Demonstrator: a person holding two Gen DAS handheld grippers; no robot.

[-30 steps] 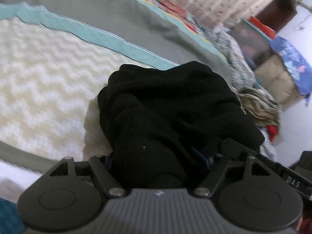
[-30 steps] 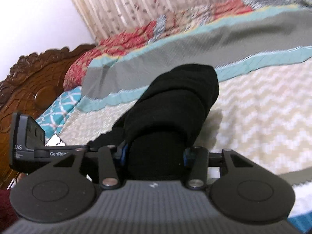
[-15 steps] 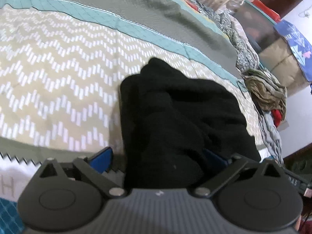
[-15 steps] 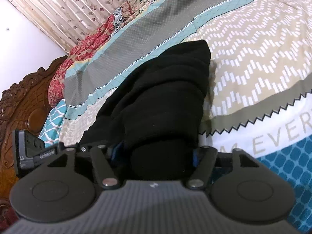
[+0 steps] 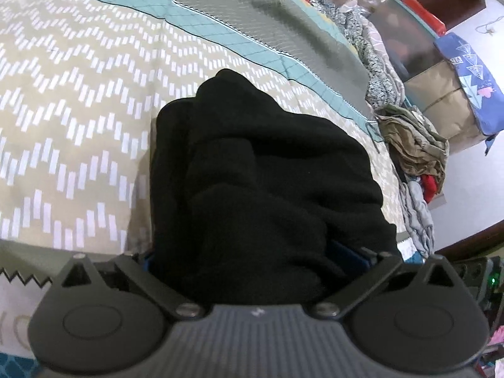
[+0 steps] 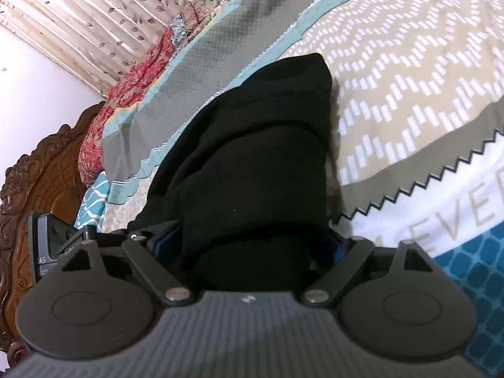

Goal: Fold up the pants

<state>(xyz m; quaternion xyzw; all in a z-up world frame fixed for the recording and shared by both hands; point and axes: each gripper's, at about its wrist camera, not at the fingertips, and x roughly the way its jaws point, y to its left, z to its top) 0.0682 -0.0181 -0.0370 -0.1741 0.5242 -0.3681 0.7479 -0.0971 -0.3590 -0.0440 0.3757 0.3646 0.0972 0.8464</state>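
The black pants (image 5: 258,182) fill the middle of both views as a thick bunched bundle over the patterned bedspread (image 5: 72,119). My left gripper (image 5: 255,258) is shut on the pants, which bulge between its blue-padded fingers and hide the tips. In the right wrist view the pants (image 6: 261,170) hang forward as a rolled mass. My right gripper (image 6: 249,245) is shut on the pants too, its fingertips buried in cloth. The other gripper's body (image 6: 50,239) shows at the left edge.
The bedspread (image 6: 409,72) has beige zigzag, teal and grey bands. A pile of clothes (image 5: 415,148) lies at the bed's right edge, with boxes (image 5: 441,91) behind. A carved wooden headboard (image 6: 41,182) and curtain (image 6: 104,15) stand at the left.
Both grippers have tilted down and moved toward the near side of the bed with the pants still held. More of the zigzag bedspread and its printed edge now shows.
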